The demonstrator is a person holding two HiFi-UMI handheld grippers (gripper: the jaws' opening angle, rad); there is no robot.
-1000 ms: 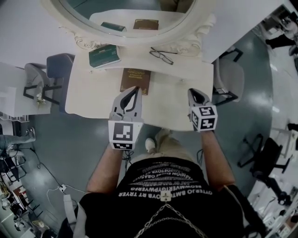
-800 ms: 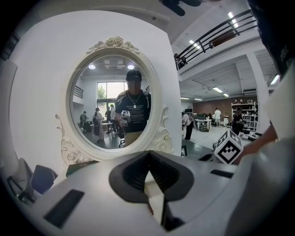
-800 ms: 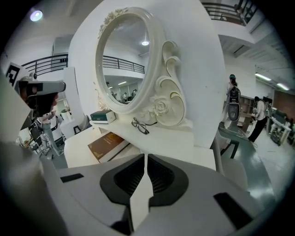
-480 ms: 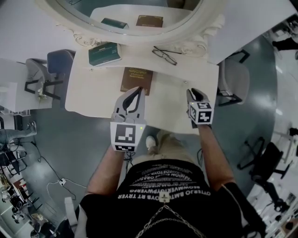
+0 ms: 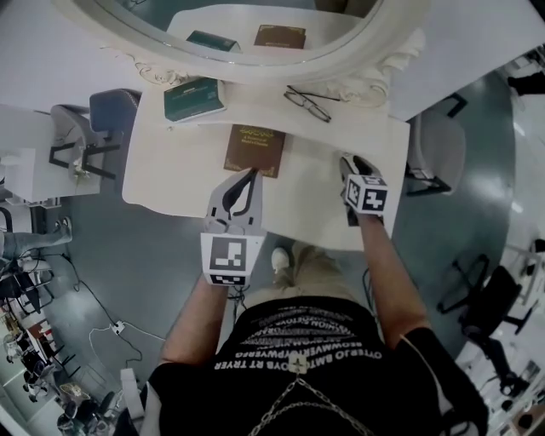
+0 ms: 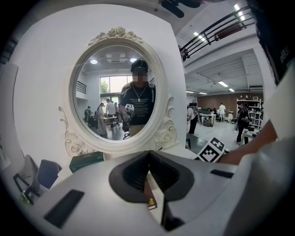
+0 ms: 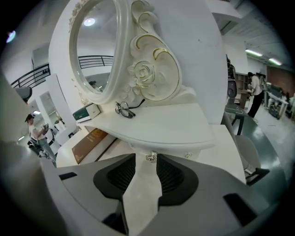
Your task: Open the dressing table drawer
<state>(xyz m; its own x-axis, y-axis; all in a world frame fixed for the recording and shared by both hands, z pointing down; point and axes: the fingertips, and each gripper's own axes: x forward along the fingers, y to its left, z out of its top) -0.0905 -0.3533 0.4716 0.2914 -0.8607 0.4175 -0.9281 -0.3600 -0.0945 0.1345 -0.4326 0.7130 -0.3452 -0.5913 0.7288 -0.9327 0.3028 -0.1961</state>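
While its jaws are opening with nothing pinched between them, the right gripper (image 5: 350, 163) aims at the small silver metal drawer knob (image 7: 150, 157) at its twelve o'clock, under the white dressing table's raised shelf (image 7: 177, 124). The left gripper (image 5: 250, 174) hovers clenched and empty, a brown hardcover book (image 5: 255, 150) at its twelve o'clock.

floor (image 5: 145, 255): grey-green, glossy | grey chair (image 5: 72, 128) L | blk chair (image 5: 490, 298) R | ceiling strip lights (image 6: 223, 84) on

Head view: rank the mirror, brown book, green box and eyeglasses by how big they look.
Mirror, largest though cropped at the top.
Brown book.
Green box, nearly the book's size; that order is unsure.
Eyeglasses, smallest.
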